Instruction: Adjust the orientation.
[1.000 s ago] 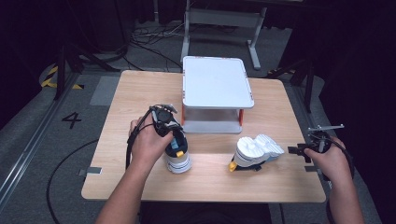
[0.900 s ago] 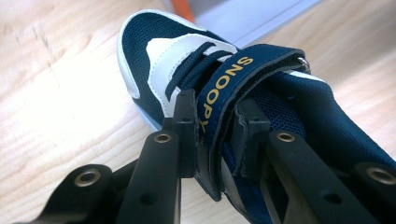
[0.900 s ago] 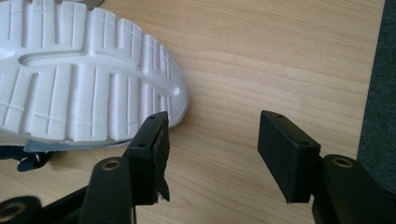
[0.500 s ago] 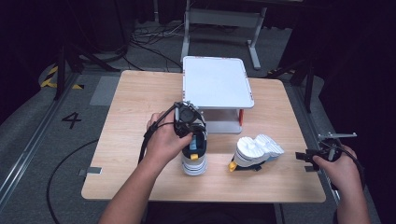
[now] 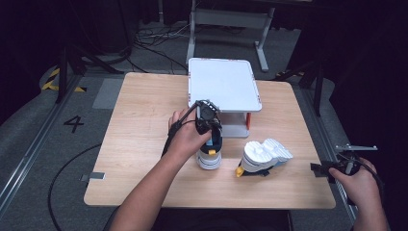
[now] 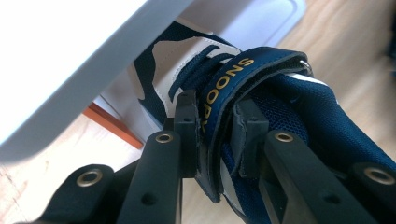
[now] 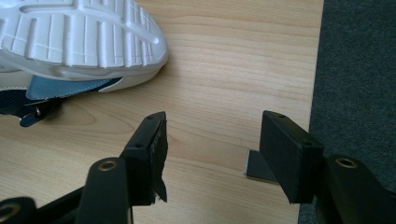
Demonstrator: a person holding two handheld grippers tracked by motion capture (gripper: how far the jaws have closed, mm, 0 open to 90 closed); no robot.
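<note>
A: Two shoes are seen on the table point(image 5: 144, 120). One shoe point(image 5: 210, 153) is held upright by its blue strap point(image 6: 224, 88); the left gripper point(image 5: 208, 126) is clamped on that strap, jaws pressed against both sides of it. It is placed just in front of the white rack point(image 5: 223, 86), at the rack's front edge.

B: Is it set inside the rack yet?

A: Not yet, judged from the high view. It is parked near the lower opening, toe toward it. In the left gripper view the shelf edge is seen right above the shoe, so roughly half of this placement is estimated as done.

B: And the other shoe?

A: The second shoe point(image 5: 264, 155) is lying on its side, white sole point(image 7: 79, 32) turned up, to the right of the first, apart from it. It is untouched.

B: Right gripper?

A: The right gripper point(image 5: 344, 166) is held off the table's right edge, jaws spread wide, nothing between them. It is well clear of the second shoe.

B: Remaining work?

A: First shoe is to be slid under the shelf and released. Second shoe is then to be righted, gripped and placed beside it. Strap slip is flagged as the likely risk.
</note>
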